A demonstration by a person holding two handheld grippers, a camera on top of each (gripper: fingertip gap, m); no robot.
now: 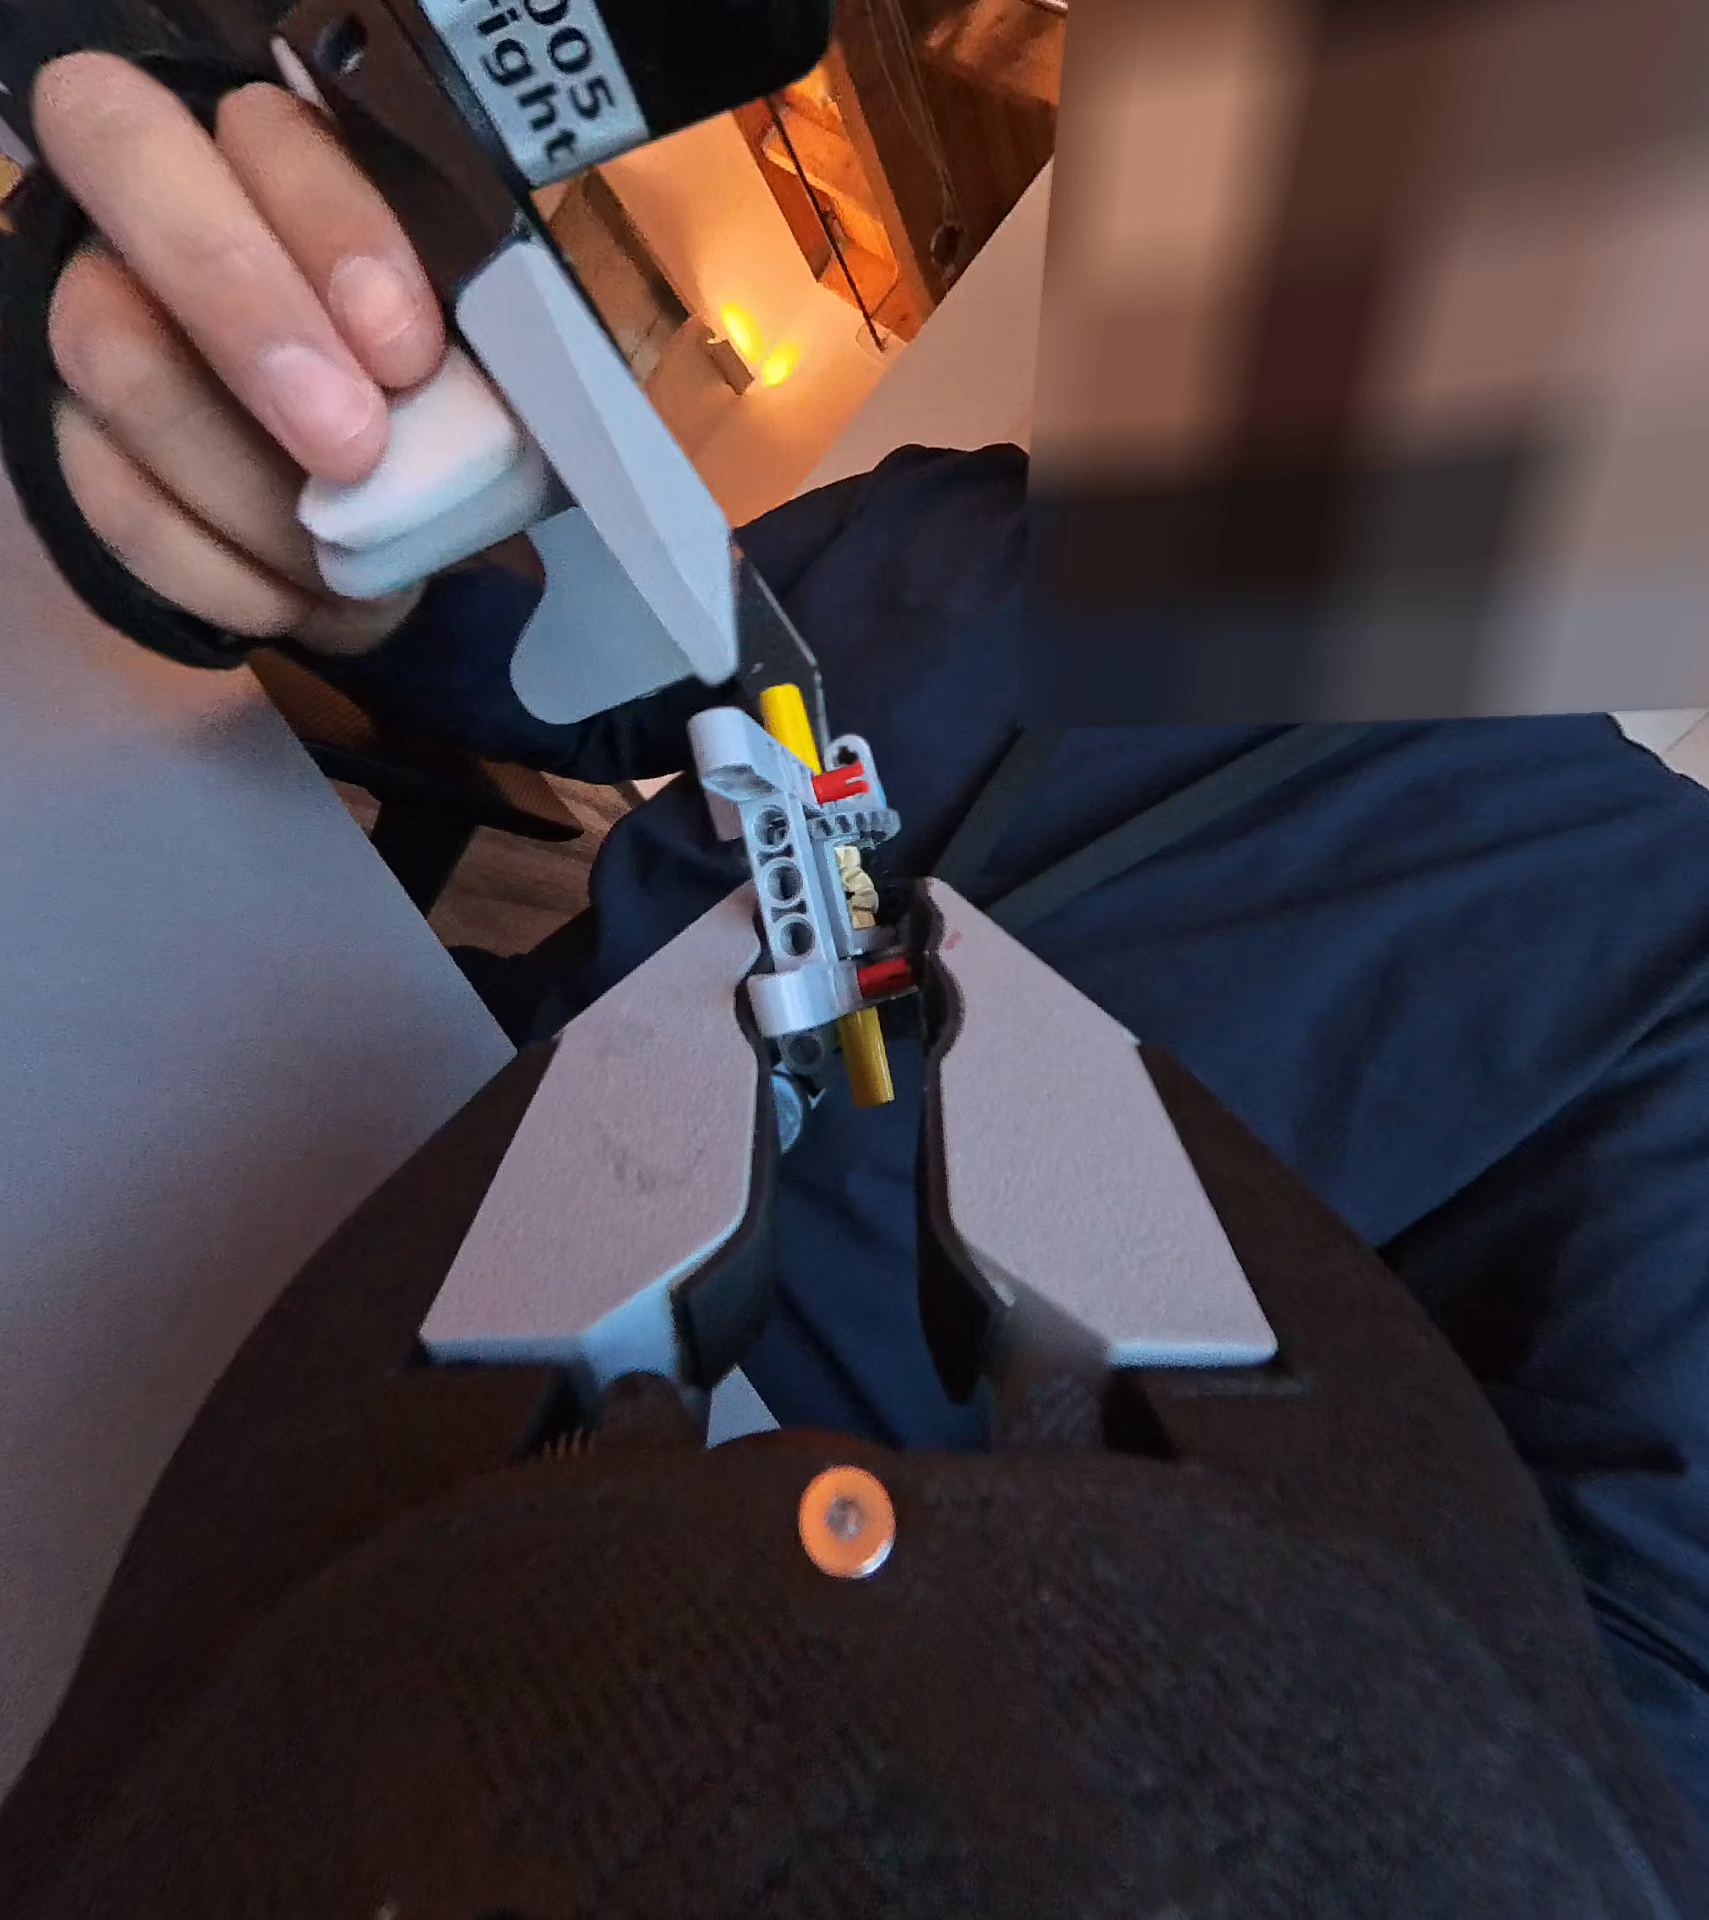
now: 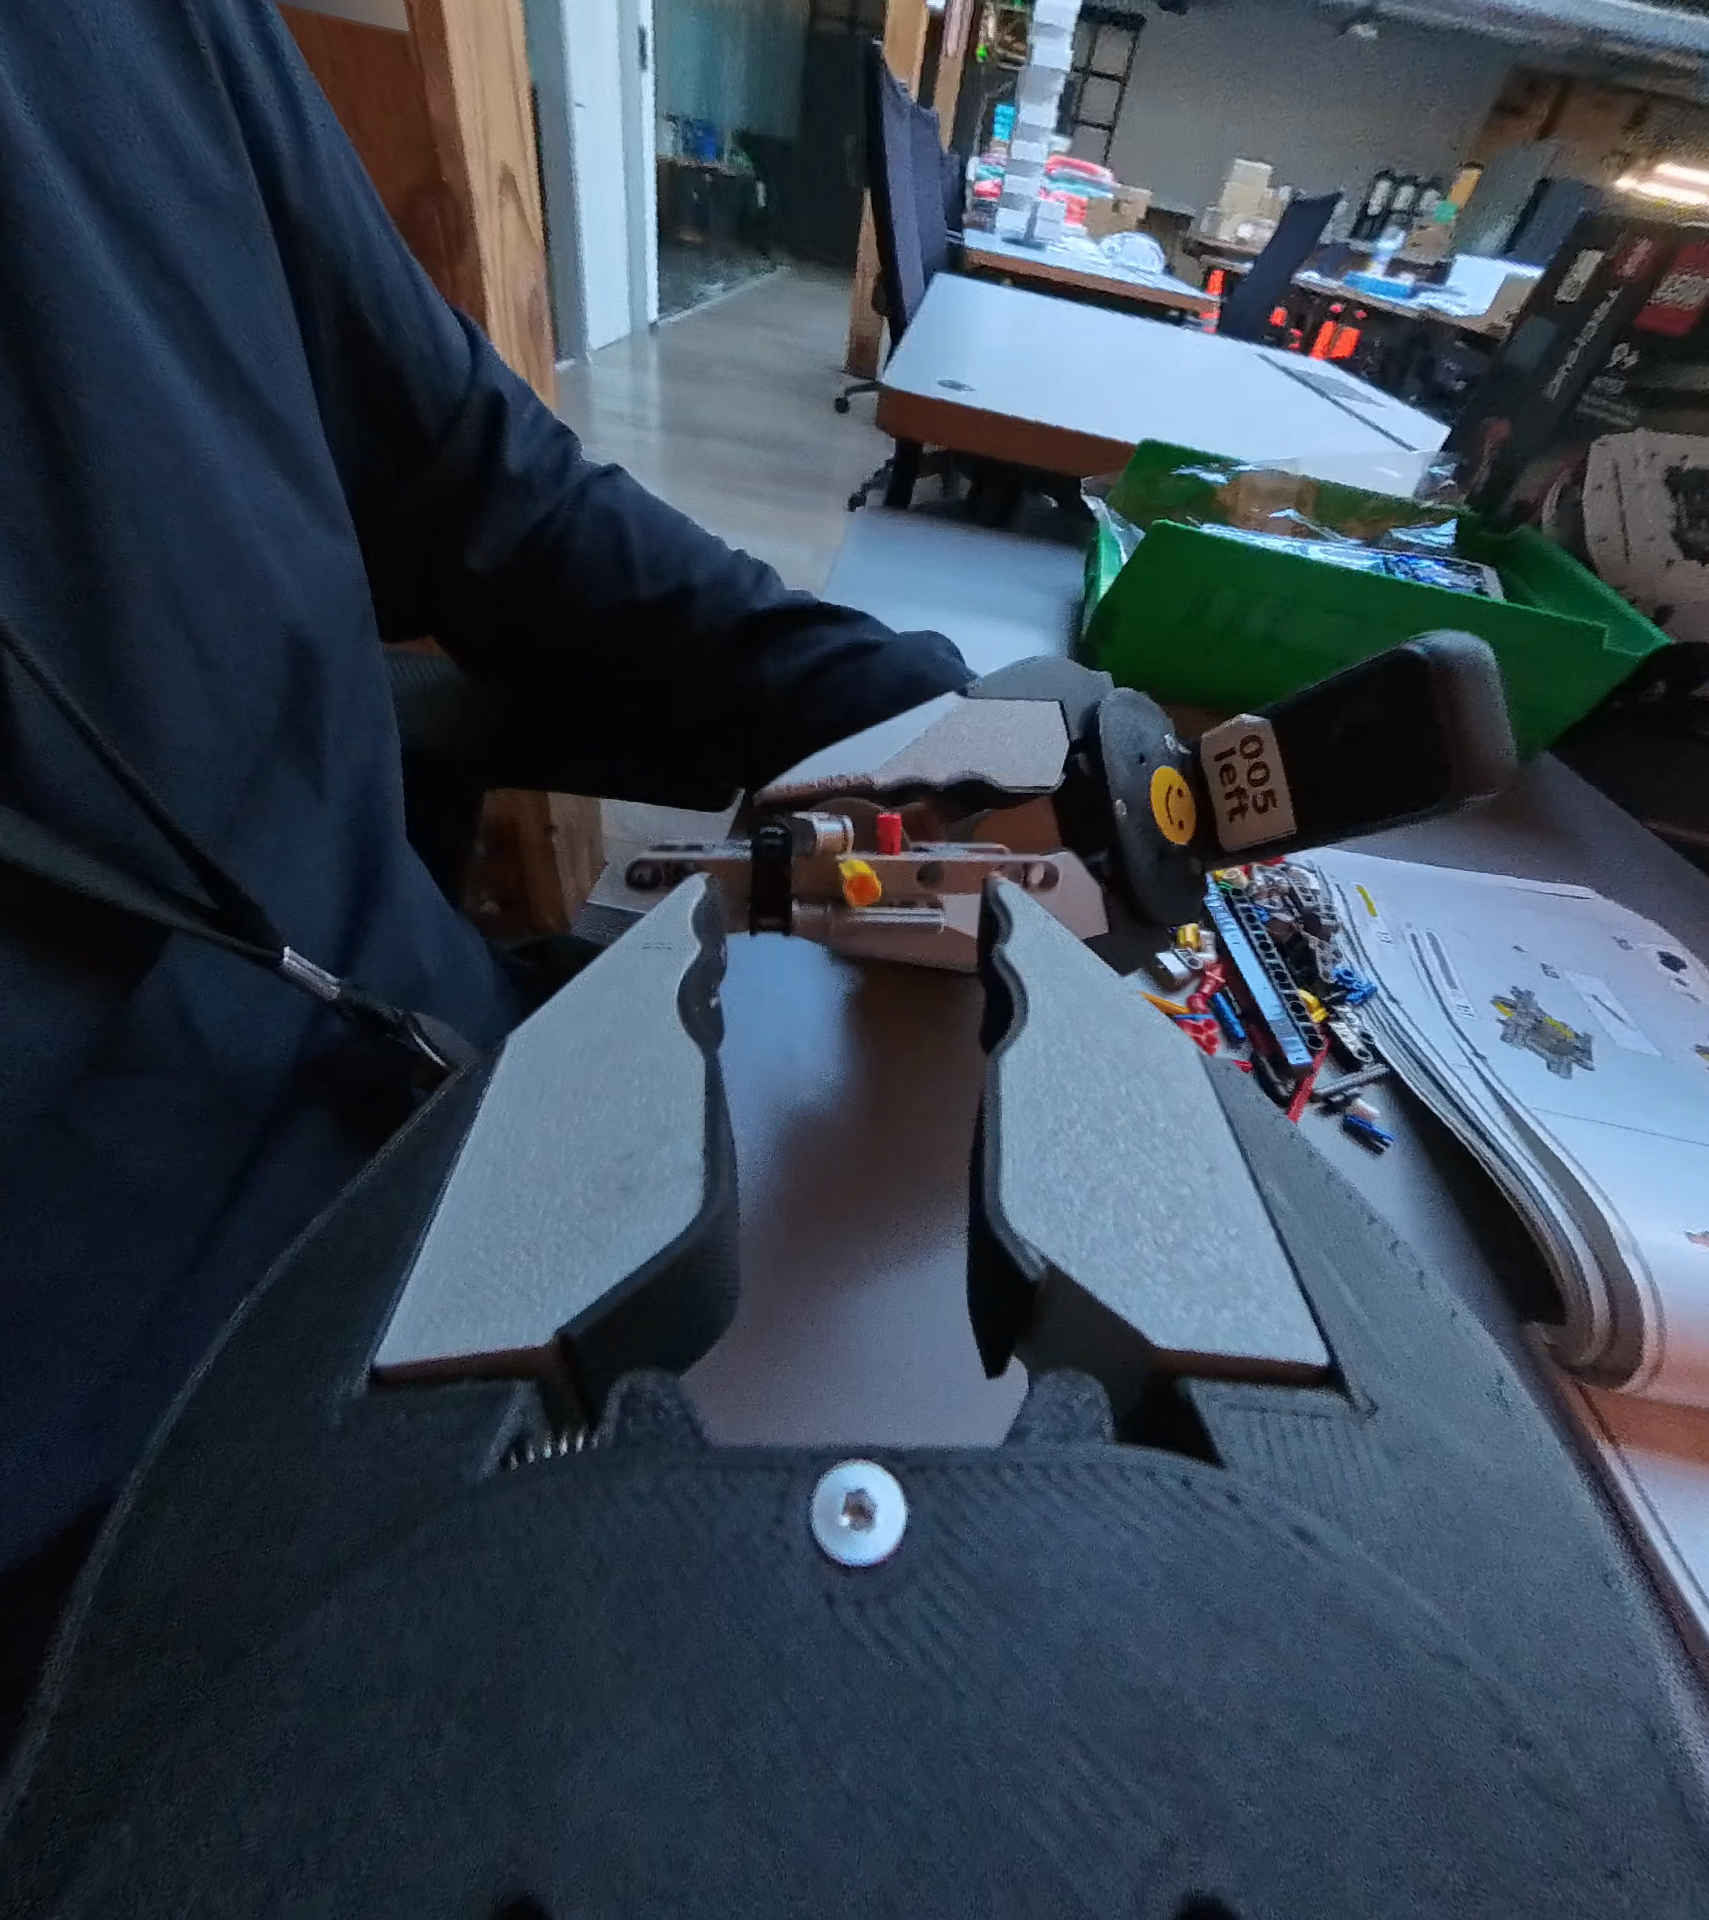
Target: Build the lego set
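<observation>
The left hand-held gripper (image 1: 845, 977) clamps a grey brick assembly (image 1: 793, 894) with a yellow axle (image 1: 865, 1060).

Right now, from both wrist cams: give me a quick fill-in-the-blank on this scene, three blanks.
1. The left gripper is clamped on a grey toy-brick assembly with a ____ axle running through it.
2. The right gripper's jaws stand ____, holding nothing.
3. Loose small toy-brick parts lie beside an open ____ booklet.

Missing: yellow; open; instruction

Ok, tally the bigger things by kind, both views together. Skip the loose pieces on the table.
Hand-held gripper: 2
Brick assembly: 1
Green bin: 1
Open booklet: 1
Printed box: 1
Total: 6
</observation>
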